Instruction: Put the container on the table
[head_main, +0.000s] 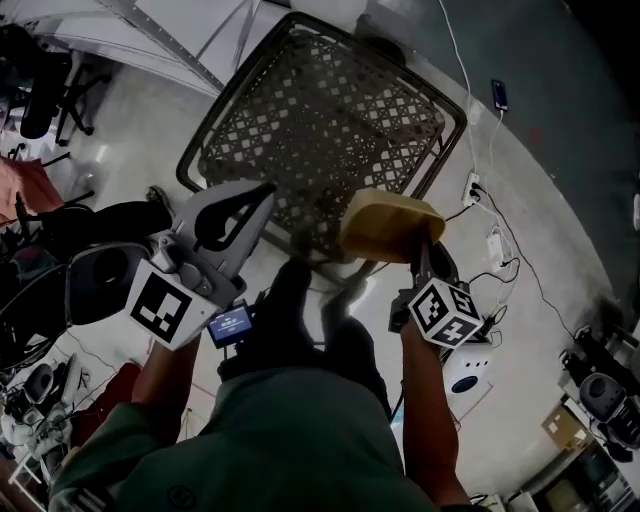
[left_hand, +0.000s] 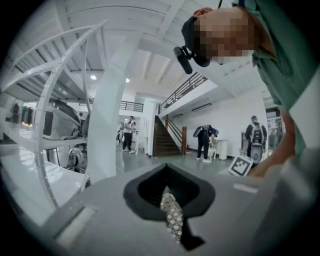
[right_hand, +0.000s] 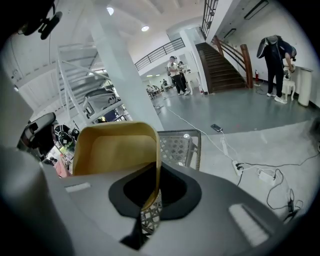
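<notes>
Gripping one wall of the tan container (right_hand: 112, 150) with the right gripper (right_hand: 150, 200), jaws pinched thin on it, likely for one-handed carrying. Holding the left gripper (left_hand: 172, 210) aside, jaws closed on nothing. Hanging the container over the near edge of the lattice counter (head_main: 320, 110), not yet down.

Looks like a big open lab or workshop hall. There's a glossy grey concrete floor (right_hand: 260, 125), a fat white round column (left_hand: 107, 125) and a dark staircase with wooden rails (right_hand: 222, 65). A railed mezzanine balcony (right_hand: 160, 52) runs overhead, and a white power strip (right_hand: 236, 164) with loose cables lies on the floor.
</notes>
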